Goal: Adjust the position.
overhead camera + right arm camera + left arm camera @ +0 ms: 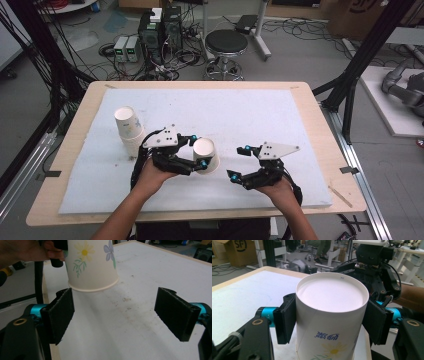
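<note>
Two grippers over the white foam mat [280, 115], one per hand. Left gripper [198, 151] is pinching a paper cup [206, 155] by its side wall, pads pressed on opposite flanks; cup is upside down, flat bottom up in the left gripper view [329, 293], rim down and hanging clear of the mat in the right gripper view [92, 265]. Flower print on the wall. Cup sits near the middle of the mat, toward the person's edge. Right gripper [239, 162] is just beside it, jaws spread wide, nothing between them, bare mat behind; its left pad [61, 315] is close under the cup rim, not touching. Stack of inverted paper cups [129, 130] stands on the mat just beyond the left gripper, apart from it.
</note>
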Available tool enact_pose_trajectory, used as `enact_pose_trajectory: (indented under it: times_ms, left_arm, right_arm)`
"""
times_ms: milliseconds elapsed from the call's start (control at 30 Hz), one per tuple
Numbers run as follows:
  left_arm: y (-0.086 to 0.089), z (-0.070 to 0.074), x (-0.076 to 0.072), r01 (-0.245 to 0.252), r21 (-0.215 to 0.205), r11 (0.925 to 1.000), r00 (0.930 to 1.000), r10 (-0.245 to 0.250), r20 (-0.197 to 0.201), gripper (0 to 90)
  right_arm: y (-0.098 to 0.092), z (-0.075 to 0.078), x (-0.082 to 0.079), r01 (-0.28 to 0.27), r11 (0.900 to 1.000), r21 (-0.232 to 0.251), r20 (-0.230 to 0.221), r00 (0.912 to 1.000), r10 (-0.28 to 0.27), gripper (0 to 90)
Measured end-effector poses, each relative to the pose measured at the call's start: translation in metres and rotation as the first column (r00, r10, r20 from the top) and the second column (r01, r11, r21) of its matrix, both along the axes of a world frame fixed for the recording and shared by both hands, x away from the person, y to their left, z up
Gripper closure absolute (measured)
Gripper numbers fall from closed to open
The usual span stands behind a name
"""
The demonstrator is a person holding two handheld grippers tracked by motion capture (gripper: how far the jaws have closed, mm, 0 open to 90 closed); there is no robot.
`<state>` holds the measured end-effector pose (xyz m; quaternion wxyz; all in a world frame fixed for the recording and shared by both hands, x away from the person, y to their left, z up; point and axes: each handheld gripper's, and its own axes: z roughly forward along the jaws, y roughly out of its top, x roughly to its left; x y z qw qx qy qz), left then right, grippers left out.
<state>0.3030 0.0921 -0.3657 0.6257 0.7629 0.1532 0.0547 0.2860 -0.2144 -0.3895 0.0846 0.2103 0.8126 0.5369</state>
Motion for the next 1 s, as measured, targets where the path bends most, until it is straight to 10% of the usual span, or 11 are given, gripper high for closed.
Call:
enact_pose_trajectory:
  times_ms: [1000]
  left_arm:
    - [-0.022, -0.005, -0.002, 0.109, -0.046, 0.9930, 0.9937, -0.110, -0.022, 34.6]
  right_arm:
    - [0.034, -0.009, 0.008, -0.152, 0.987, 0.049, -0.069, 0.9855, 0.155, 21.1]
